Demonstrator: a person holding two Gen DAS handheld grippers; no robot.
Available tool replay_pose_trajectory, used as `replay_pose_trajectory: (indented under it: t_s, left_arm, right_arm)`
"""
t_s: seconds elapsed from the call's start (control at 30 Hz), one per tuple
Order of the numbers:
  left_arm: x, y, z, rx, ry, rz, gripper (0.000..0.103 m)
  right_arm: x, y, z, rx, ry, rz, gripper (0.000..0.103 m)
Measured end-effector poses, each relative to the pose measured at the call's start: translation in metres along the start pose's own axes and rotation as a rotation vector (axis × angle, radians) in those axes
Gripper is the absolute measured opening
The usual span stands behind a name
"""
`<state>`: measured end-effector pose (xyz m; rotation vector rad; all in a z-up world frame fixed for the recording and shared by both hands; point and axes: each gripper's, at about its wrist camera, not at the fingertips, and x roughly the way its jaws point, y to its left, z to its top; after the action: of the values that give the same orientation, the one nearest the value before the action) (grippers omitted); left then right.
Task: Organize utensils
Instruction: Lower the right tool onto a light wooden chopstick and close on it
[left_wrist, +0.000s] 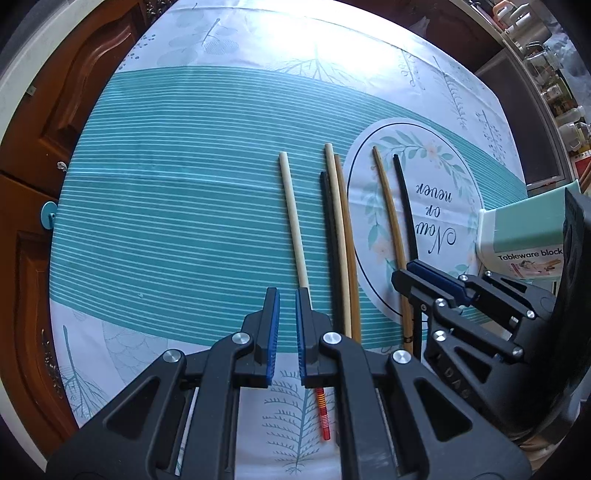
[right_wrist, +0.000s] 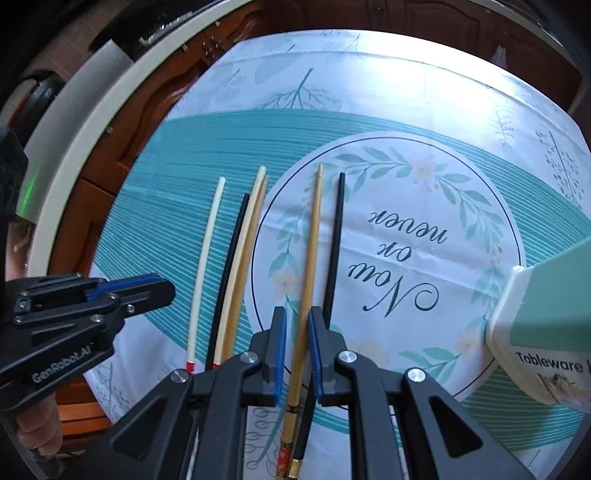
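Note:
Several chopsticks lie side by side on the table. From the left: a cream chopstick (left_wrist: 293, 221) (right_wrist: 205, 262), a tight group of a black (left_wrist: 330, 240) (right_wrist: 229, 266), a cream (left_wrist: 337, 236) and a brown one (left_wrist: 347, 251) (right_wrist: 245, 266), then a bamboo chopstick (left_wrist: 391, 229) (right_wrist: 310, 258) and a black chopstick (left_wrist: 406, 210) (right_wrist: 334, 251). My left gripper (left_wrist: 287, 325) is open and empty, just left of the cream chopstick. My right gripper (right_wrist: 297, 347) is open, its fingers either side of the bamboo chopstick; it also shows in the left wrist view (left_wrist: 424, 273).
A white and green box (left_wrist: 524, 236) (right_wrist: 546, 325) labelled "Tableware block" stands at the right. The table has a teal striped cloth (left_wrist: 177, 221) (right_wrist: 406, 177) with a round "Now or never" print. Brown wooden doors (left_wrist: 55, 110) stand beyond the table's left edge.

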<state>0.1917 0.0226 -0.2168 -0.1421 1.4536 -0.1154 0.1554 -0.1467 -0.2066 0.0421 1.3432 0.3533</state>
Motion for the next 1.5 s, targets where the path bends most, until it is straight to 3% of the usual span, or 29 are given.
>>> replay_pose_trajectory:
  t_s: [0.27,0.3,0.4,0.43,0.53,0.8,0.93,1.13,1.5]
  left_arm:
    - [-0.001,-0.027,0.009,0.048,0.028,-0.017,0.005]
    - [0.000,-0.033,0.010,0.061,0.039,-0.029,0.010]
    - [0.003,-0.049,0.013,0.086,0.058,-0.020,0.044]
    - [0.004,-0.052,0.013,0.089,0.052,0.005,0.047]
    - [0.008,-0.058,0.015,0.093,0.060,0.032,0.047]
    - [0.018,-0.071,0.011,0.086,0.099,0.019,0.047]
    - [0.022,-0.076,0.010,0.079,0.116,-0.002,0.026]
    - [0.032,-0.088,0.009,0.097,0.132,0.002,0.017]
    - [0.046,-0.101,0.014,0.090,0.132,0.069,0.015]
  right_arm:
    - [0.005,0.011,-0.003,-0.071,-0.005,-0.104,0.007]
    - [0.005,0.011,-0.004,-0.070,-0.004,-0.105,0.007]
    - [0.002,0.004,-0.011,-0.051,-0.006,-0.109,0.007]
    - [0.000,-0.001,-0.015,-0.038,-0.005,-0.101,0.007]
    - [-0.009,-0.015,-0.029,-0.002,-0.009,-0.090,0.007]
    - [-0.022,-0.037,-0.057,0.079,-0.032,-0.037,0.006]
    - [-0.026,-0.045,-0.068,0.108,-0.044,-0.007,0.006]
    - [-0.030,-0.051,-0.083,0.133,-0.054,0.025,0.006]
    - [-0.034,-0.063,-0.091,0.167,-0.072,0.046,0.006]
